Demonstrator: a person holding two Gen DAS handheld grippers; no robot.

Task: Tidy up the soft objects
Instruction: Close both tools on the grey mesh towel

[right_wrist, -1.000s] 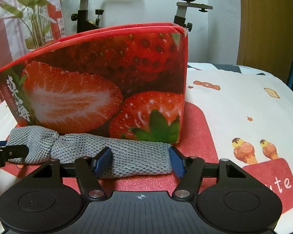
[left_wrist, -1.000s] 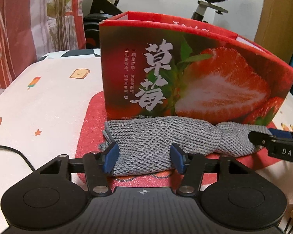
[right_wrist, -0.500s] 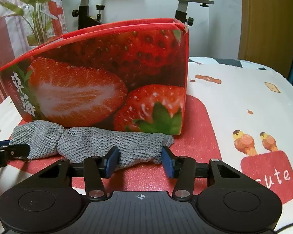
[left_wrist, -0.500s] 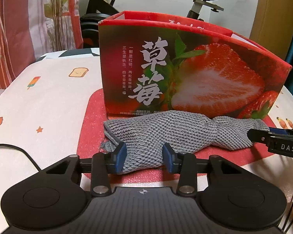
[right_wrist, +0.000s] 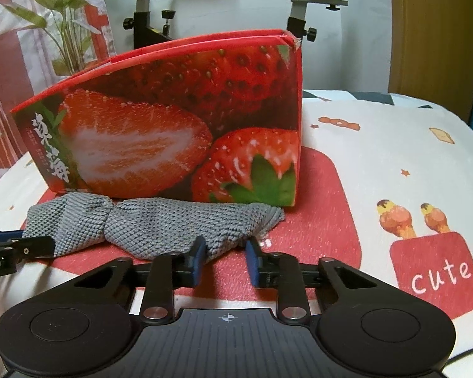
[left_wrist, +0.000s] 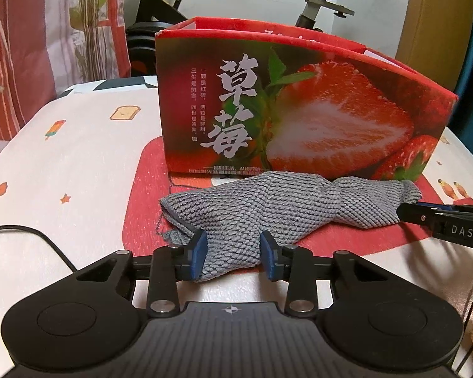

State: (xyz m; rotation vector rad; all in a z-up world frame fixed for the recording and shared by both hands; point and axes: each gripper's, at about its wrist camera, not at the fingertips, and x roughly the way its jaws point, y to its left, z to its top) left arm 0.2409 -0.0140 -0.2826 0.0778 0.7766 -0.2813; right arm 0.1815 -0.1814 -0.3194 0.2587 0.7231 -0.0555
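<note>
A grey knitted cloth (left_wrist: 283,204) lies bunched on the red patch of the printed cover, right in front of the red strawberry box (left_wrist: 299,110). My left gripper (left_wrist: 233,256) has its blue pads on the cloth's left end, and its jaws are closing on the fabric. In the right wrist view the same cloth (right_wrist: 160,223) stretches along the foot of the box (right_wrist: 173,119). My right gripper (right_wrist: 225,256) is shut on the cloth's right end. The box stands upright with its top open, and its inside is hidden.
The white cover (left_wrist: 78,157) with cartoon prints spreads to both sides. A black cable (left_wrist: 22,230) curls at the near left. An exercise bike (right_wrist: 299,6), a plant (right_wrist: 63,15) and a red-striped curtain (left_wrist: 3,63) stand behind. A wooden panel (right_wrist: 432,31) rises at the back right.
Both pairs of jaws have narrowed from wide apart onto the cloth's two ends. The cloth has bunched up and drawn in between them. The box has not moved.
</note>
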